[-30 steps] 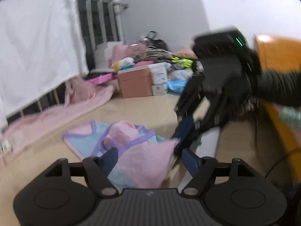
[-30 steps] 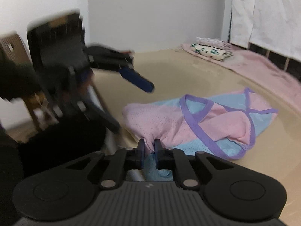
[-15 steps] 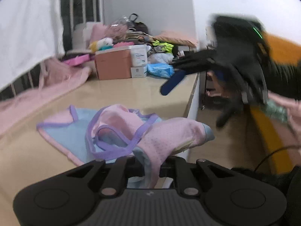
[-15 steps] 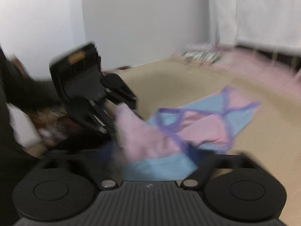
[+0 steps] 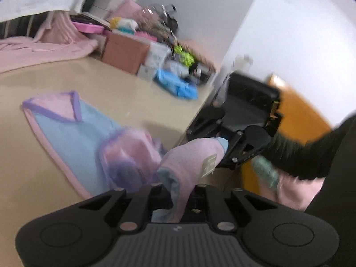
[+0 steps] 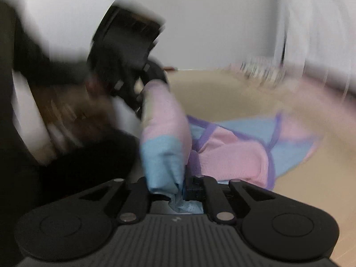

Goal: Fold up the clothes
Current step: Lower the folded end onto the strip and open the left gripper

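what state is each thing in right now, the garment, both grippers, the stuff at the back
left gripper: shut on the garment
right gripper: shut on the garment
garment: pink and blue, near end lifted between the grippers, far end flat on the table
pink blanket: crumpled at the table's far side
brown box: upright among clutter

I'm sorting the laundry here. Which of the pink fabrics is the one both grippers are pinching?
The pink and blue garment with purple trim, pinched by the left gripper and the right gripper. The plain pink blanket lies untouched farther back.
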Available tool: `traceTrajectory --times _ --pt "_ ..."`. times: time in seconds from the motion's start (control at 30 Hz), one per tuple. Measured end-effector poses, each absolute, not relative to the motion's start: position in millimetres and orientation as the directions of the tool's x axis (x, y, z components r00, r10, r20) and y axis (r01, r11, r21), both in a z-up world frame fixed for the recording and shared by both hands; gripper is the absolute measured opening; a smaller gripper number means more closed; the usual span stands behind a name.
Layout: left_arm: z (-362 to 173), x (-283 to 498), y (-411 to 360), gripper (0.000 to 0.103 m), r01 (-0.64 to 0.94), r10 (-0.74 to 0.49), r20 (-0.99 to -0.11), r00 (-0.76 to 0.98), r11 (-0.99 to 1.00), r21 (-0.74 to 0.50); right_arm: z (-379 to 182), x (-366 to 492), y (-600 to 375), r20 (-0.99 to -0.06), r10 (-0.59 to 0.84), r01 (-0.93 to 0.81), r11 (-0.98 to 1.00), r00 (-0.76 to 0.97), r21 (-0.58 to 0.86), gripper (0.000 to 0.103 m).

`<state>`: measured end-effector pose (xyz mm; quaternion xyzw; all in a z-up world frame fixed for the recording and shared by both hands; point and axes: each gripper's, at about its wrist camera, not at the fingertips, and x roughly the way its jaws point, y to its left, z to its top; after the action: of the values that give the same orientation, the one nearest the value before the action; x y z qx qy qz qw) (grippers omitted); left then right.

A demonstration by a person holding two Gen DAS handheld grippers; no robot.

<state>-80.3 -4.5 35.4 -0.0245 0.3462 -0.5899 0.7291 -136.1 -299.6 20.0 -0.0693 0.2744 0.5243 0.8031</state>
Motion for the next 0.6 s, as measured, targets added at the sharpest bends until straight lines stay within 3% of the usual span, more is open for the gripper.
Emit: traceTrajectory --times 0.1,0.2,0.23,0.3,0.37,0.5,0.6 --pt "33.3 -49.2 -4.6 0.014 0.744 -0.869 -0.468 0.160 0.418 -0.521 22.9 -96.4 -318.3 -0.443 0.855 -0.782 0.463 0.270 0.417 0.010" --pt "18.5 -20.0 -3.9 0.020 0.607 -0.840 -0.469 0.272 0.528 -0.594 12.8 -68.8 -326.2 -0.439 0.827 -0.665 0.550 0.351 0.505 0.010" --pt "11.0 -13.6 -1.3 0.028 0.555 -0.839 -0.453 0.301 0.540 -0.633 8.4 -63.1 -328.0 -0.440 0.812 -0.624 0.579 0.384 0.524 0.011" --pt "0.1 -9.1 -0.8 0.029 0.508 -0.838 -0.446 0.314 0.545 -0.667 3.8 -60.2 -332.1 -0.448 0.774 -0.562 0.633 0.447 0.533 0.016" --pt "-5.4 -13.1 -0.3 0.029 0.486 -0.818 -0.457 0.350 0.576 -0.658 8.1 -67.6 -333.1 -0.474 0.689 -0.503 0.725 0.548 0.471 0.053" --pt "-5.8 -31.1 2.1 0.029 0.457 -0.786 -0.460 0.412 0.615 -0.642 20.5 -91.2 -340.6 -0.450 0.563 -0.387 0.818 0.693 0.426 0.076" --pt "-4.2 -45.1 0.7 0.025 0.437 -0.761 -0.453 0.465 0.642 -0.630 19.5 -112.0 -345.1 -0.457 0.507 -0.271 0.830 0.731 0.487 0.079"
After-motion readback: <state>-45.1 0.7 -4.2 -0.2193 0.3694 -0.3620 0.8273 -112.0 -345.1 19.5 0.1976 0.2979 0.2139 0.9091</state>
